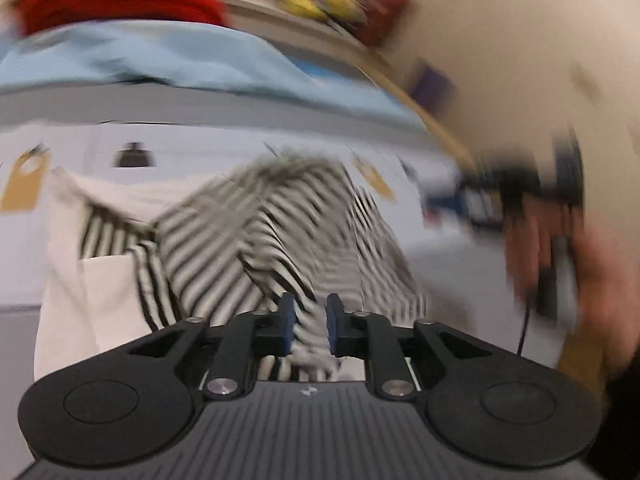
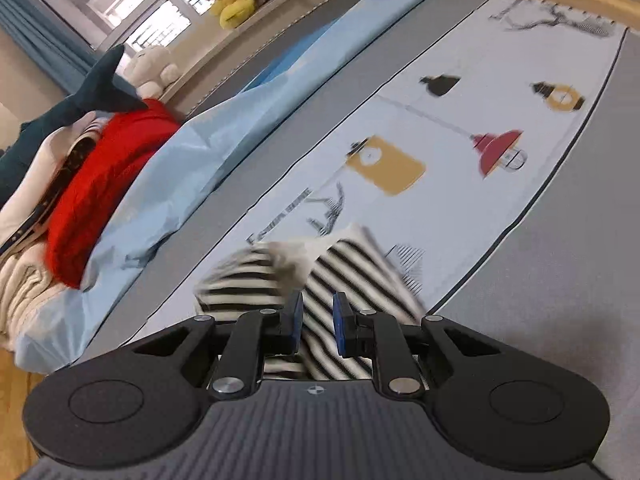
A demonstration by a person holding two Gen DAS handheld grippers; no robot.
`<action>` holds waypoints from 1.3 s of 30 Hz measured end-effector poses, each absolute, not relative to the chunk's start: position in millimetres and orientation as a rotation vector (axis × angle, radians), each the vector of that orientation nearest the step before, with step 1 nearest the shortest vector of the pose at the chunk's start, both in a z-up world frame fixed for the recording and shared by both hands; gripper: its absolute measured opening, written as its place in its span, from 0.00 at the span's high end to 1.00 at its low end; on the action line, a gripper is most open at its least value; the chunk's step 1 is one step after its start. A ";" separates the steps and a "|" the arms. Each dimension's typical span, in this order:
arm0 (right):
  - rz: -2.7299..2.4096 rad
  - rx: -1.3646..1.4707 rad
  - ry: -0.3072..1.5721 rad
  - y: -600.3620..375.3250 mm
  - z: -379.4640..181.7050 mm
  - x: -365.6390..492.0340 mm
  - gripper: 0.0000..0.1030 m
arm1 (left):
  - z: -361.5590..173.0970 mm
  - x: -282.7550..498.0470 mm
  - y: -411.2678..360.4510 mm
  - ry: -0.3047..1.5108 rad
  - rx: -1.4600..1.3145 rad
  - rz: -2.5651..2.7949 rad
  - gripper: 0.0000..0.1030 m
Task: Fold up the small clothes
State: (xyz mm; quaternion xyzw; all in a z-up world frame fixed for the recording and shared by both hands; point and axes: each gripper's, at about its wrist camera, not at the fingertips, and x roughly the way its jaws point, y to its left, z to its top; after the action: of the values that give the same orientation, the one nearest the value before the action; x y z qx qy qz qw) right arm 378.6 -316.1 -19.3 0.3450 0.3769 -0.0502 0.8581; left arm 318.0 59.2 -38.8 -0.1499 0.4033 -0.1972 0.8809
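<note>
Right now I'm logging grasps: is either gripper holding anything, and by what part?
Both hold the striped garment. The left gripper and the right gripper each pinch a bunched fold of it; which part is unclear.

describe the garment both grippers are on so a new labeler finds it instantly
Start at the printed play mat with lamp pictures, bordered in grey. On it, straight ahead of both grippers, lies the striped garment, crumpled, with fabric between the left gripper and the right gripper. Its black-and-white stripes set it apart from the plain red garment piled nearby.
</note>
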 end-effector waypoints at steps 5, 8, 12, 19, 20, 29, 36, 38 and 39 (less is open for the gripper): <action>-0.030 0.708 0.878 -299.6 -33.8 389.8 0.79 | -59.1 375.1 92.3 0.960 -0.490 -0.108 0.77; -0.030 0.683 0.933 -289.2 -46.0 394.8 0.76 | -95.2 389.0 102.7 1.119 -0.638 -0.004 0.76; -0.041 0.669 1.016 -278.5 -68.1 402.8 0.68 | -112.0 397.2 100.9 1.206 -0.769 -0.044 0.66; -0.016 0.681 1.149 -255.0 -105.1 407.2 0.67 | -124.9 399.9 85.6 1.268 -0.674 -0.029 0.63; -0.020 0.677 1.143 -252.9 -105.2 406.3 0.67 | -126.0 400.5 83.9 1.265 -0.667 -0.040 0.65; 0.141 0.799 0.845 -262.5 -56.2 394.5 0.98 | -70.4 396.5 109.9 0.841 -0.792 -0.153 0.99; 0.416 0.764 0.513 -274.4 13.7 351.9 0.98 | -60.6 378.2 144.7 0.691 -0.839 -0.136 0.99; 0.384 0.676 0.730 -264.2 -2.8 353.9 0.98 | -87.7 381.5 155.2 0.908 -0.845 -0.011 0.99; 0.362 0.632 0.847 -259.9 -14.8 355.3 0.98 | -100.6 381.3 157.7 1.014 -0.812 0.053 0.98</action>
State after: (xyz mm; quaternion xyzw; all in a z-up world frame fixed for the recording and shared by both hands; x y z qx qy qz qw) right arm 355.3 -259.9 -14.8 0.2999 0.4020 0.1715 0.8480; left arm 381.3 157.7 -100.6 -0.3780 0.4721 0.0245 0.7960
